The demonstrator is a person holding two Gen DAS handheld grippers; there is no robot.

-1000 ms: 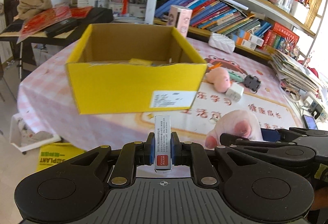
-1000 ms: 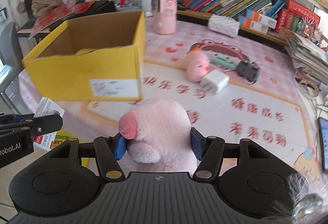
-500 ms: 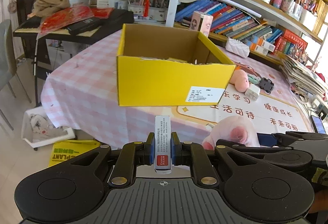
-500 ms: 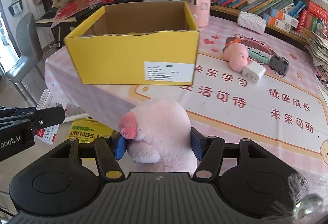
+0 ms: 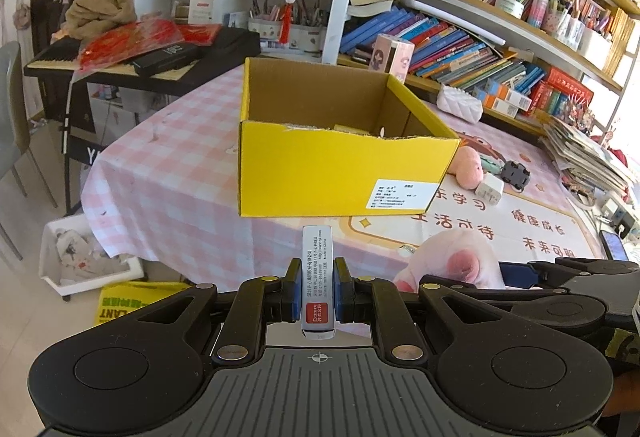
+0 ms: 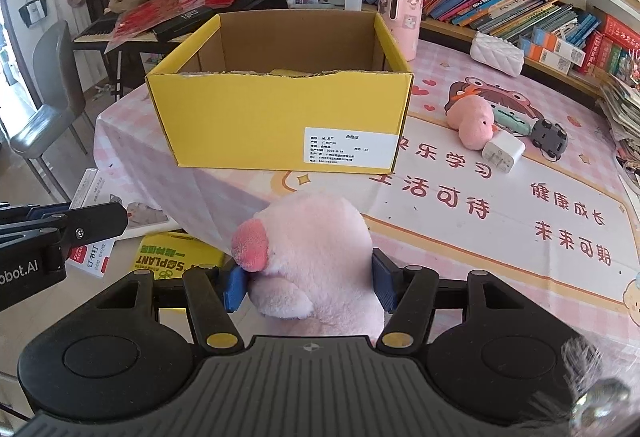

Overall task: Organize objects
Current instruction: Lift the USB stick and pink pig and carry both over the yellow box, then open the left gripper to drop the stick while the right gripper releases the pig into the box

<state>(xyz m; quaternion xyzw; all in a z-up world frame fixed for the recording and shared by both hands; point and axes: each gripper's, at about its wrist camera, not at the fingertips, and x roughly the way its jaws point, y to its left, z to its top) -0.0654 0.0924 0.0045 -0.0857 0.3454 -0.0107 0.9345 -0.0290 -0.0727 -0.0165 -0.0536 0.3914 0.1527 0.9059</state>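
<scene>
**Both tools loaded in front of the yellow box**

While the open yellow cardboard box (image 6: pixel 280 125) sits near the tabletop's (image 6: pixel 460 237) front edge, its flaps are gone and the near rim is torn ragged. Only brown inner walls and a strip of something yellowish low behind that near wall can be seen; what it is cannot be told. A white printed label is stuck low on the box's near face, toward its right corner.

Short of the box, off the tabletop's edge, the left tool (image 5: pixel 317 291) is clenched on a slim white staple box (image 5: pixel 317 277) with a red brand patch, held on edge and pointing toward the yellow box. To the right of that, also short of the box, the right tool (image 6: pixel 308 283) grips a pale pink plush pig (image 6: pixel 316 257) by its sides, snout turned left.

Right of the box on the tabletop lie a smaller pink plush (image 6: pixel 472 121), a white charger (image 6: pixel 503 152), a mint-green item (image 6: pixel 512 120) and a small dark toy car (image 6: pixel 550 135), all close together. Behind the box's right rear corner stands a pink cylinder (image 6: pixel 402 21).
</scene>
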